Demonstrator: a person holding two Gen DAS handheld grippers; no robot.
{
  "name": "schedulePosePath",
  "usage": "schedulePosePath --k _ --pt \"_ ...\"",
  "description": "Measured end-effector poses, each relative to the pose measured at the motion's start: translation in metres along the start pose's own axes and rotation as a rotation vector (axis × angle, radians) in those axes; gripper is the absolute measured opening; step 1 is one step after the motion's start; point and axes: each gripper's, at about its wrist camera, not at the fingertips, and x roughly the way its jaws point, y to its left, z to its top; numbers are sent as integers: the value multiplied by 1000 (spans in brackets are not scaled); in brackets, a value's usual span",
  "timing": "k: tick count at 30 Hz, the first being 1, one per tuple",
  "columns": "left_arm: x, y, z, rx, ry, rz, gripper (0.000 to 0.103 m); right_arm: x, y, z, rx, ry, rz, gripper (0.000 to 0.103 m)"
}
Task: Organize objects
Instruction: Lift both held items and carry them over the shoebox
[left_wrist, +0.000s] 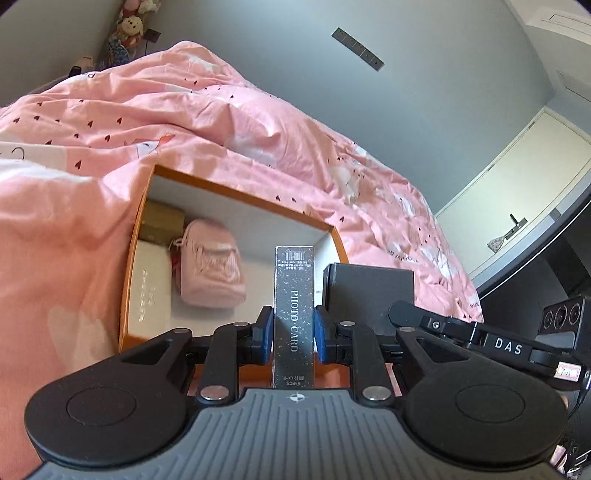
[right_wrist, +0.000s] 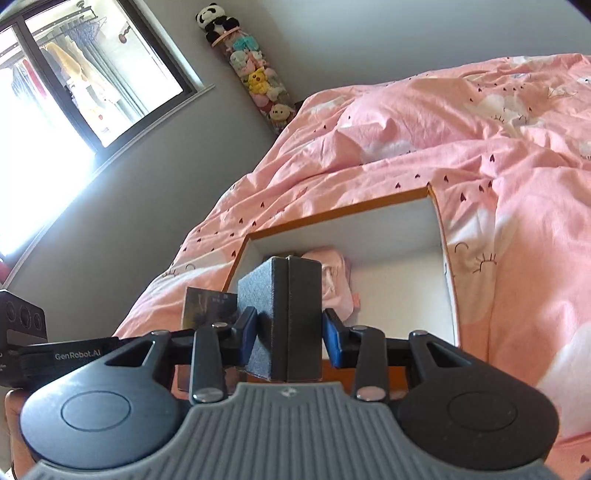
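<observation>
An open orange box with a white inside (left_wrist: 236, 192) lies on the pink bed; it also shows in the right wrist view (right_wrist: 436, 221). My left gripper (left_wrist: 293, 334) is shut on a slim dark box printed "PHOTO CARD" (left_wrist: 294, 314), held over the box's near edge. My right gripper (right_wrist: 290, 330) is shut on a dark grey box (right_wrist: 280, 314), held over the orange box's near left corner; that grey box also shows in the left wrist view (left_wrist: 369, 291). Inside lie a pink pouch (left_wrist: 212, 264), a white box (left_wrist: 149, 291) and a gold box (left_wrist: 162, 221).
The pink quilt with small hearts (left_wrist: 110, 122) surrounds the orange box. The other gripper's body (left_wrist: 480, 339) sits to the right in the left wrist view. A tube of plush toys (right_wrist: 255, 77) leans on the wall beside a window (right_wrist: 74, 74).
</observation>
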Motion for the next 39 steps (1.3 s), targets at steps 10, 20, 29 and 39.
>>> schedulePosePath --k 10,20,29,39 --pt "111 8 13 -67 166 -16 25 15 -28 33 -48 -116 -197 40" --pt "176 41 -11 -230 389 54 25 64 -55 31 -50 -26 -213 40" --pt "177 50 -14 -218 471 138 25 99 -55 24 -140 49 -261 40" --pt "161 48 -14 -80 487 271 29 111 -53 17 -202 110 -288 40"
